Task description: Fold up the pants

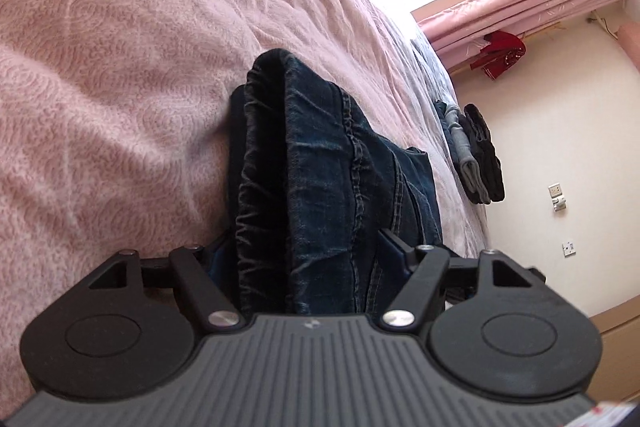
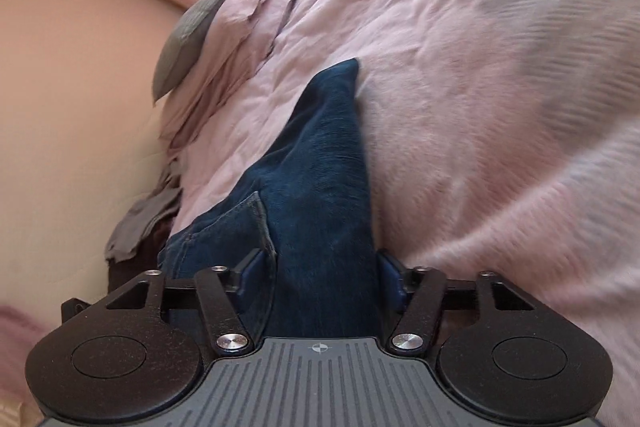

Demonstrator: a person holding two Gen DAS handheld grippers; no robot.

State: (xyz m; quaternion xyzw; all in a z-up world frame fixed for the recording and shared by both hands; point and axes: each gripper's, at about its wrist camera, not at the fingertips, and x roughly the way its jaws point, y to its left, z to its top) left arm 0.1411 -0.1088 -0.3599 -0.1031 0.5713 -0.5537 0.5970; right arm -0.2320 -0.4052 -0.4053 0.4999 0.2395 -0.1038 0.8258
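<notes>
The pants are dark blue jeans [image 1: 320, 147], folded into a thick bundle that lies on a pink bedspread [image 1: 120, 67]. In the left wrist view the gathered waistband end runs away from the camera. My left gripper [image 1: 308, 247] is shut on this bundle, and denim fills the whole gap between its fingers. In the right wrist view a narrower leg part of the jeans [image 2: 320, 155] tapers to a point on the bedspread [image 2: 480, 67]. My right gripper [image 2: 322, 263] is shut on it, with a hem flap beside the left finger [image 2: 252, 267].
A stack of folded grey and black clothes [image 1: 476, 155] sits at the bed's far edge. Behind it are a pink curtain [image 1: 520, 3], a red garment [image 1: 500, 53] and a bright window. A grey pillow [image 2: 188, 35] lies by the cream wall [image 2: 80, 107].
</notes>
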